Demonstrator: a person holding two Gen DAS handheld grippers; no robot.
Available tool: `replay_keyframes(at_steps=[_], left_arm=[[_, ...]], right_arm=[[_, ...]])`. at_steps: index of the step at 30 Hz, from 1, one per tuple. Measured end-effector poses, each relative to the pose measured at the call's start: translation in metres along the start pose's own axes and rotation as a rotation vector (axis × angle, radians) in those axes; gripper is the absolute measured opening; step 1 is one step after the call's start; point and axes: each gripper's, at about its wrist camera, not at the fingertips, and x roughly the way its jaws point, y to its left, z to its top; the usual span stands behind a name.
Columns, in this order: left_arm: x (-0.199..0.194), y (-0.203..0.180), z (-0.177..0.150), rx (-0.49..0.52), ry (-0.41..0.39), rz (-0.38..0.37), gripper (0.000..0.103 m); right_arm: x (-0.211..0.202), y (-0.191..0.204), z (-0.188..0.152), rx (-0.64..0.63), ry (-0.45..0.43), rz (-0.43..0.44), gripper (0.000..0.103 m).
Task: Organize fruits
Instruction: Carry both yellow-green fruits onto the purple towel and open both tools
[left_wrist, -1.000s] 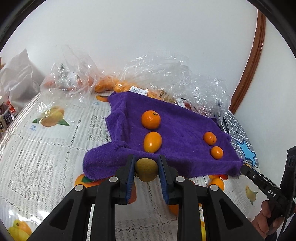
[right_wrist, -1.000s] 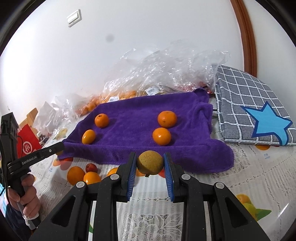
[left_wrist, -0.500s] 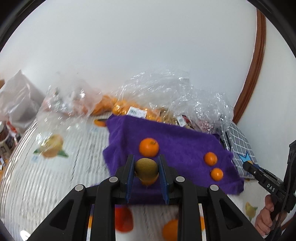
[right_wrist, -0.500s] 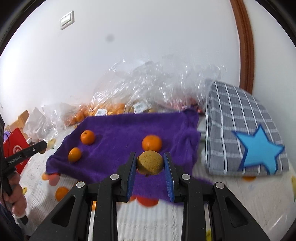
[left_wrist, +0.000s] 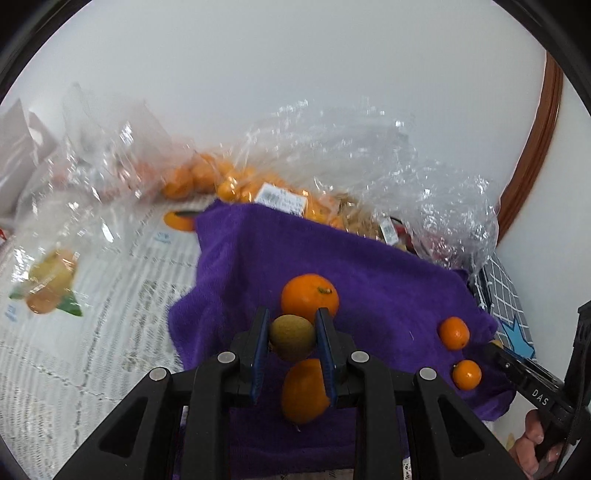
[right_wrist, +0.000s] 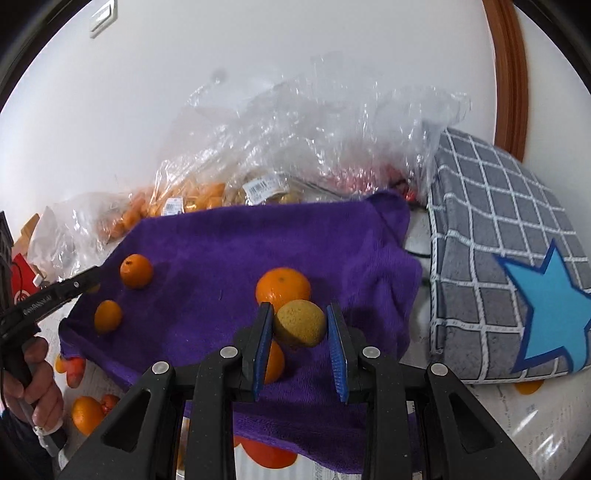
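Observation:
A purple towel (left_wrist: 369, 280) (right_wrist: 229, 251) lies spread on the table. In the left wrist view, my left gripper (left_wrist: 291, 321) is shut on a round brown-green fruit (left_wrist: 291, 343), held above the towel's near part. A round orange (left_wrist: 309, 297) lies just beyond it and an oval orange (left_wrist: 304, 391) below it. Two small oranges (left_wrist: 453, 333) rest on the towel at right. In the right wrist view, my right gripper (right_wrist: 300, 314) is shut on a yellow-brown fruit (right_wrist: 301, 325) over the towel, with an orange (right_wrist: 282, 288) behind it and two small oranges (right_wrist: 136, 270) at left.
Crinkled clear plastic bags (left_wrist: 332, 177) (right_wrist: 295, 140) of oranges line the wall behind the towel. A grey checked cushion with a blue star (right_wrist: 509, 258) lies right of the towel. Loose fruit (right_wrist: 86, 413) sits on the lace tablecloth (left_wrist: 92, 332) by the towel's front left corner.
Both grippers have moved forward from the towel's near edge to over the towel, each still holding its fruit. The jaws have not changed.

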Motion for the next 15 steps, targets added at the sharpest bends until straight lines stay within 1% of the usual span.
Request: replay_keyframes(at_steps=[2, 6, 9, 15], left_arm=[[0.002, -0.001, 0.000, 0.001, 0.000, -0.022, 0.024], [0.006, -0.004, -0.002, 0.012, 0.011, -0.026, 0.024], [0.007, -0.006, -0.003, 0.019, 0.003, -0.016, 0.024], [0.008, -0.006, -0.003, 0.019, 0.000, -0.009, 0.024]], right_arm=[[0.003, 0.000, -0.002, 0.007, 0.008, 0.004, 0.029], [0.005, 0.001, -0.004, 0.010, 0.007, 0.015, 0.029], [0.009, 0.001, -0.005, 0.008, 0.017, 0.021, 0.029], [0.012, 0.001, -0.006, 0.013, 0.023, -0.001, 0.029]])
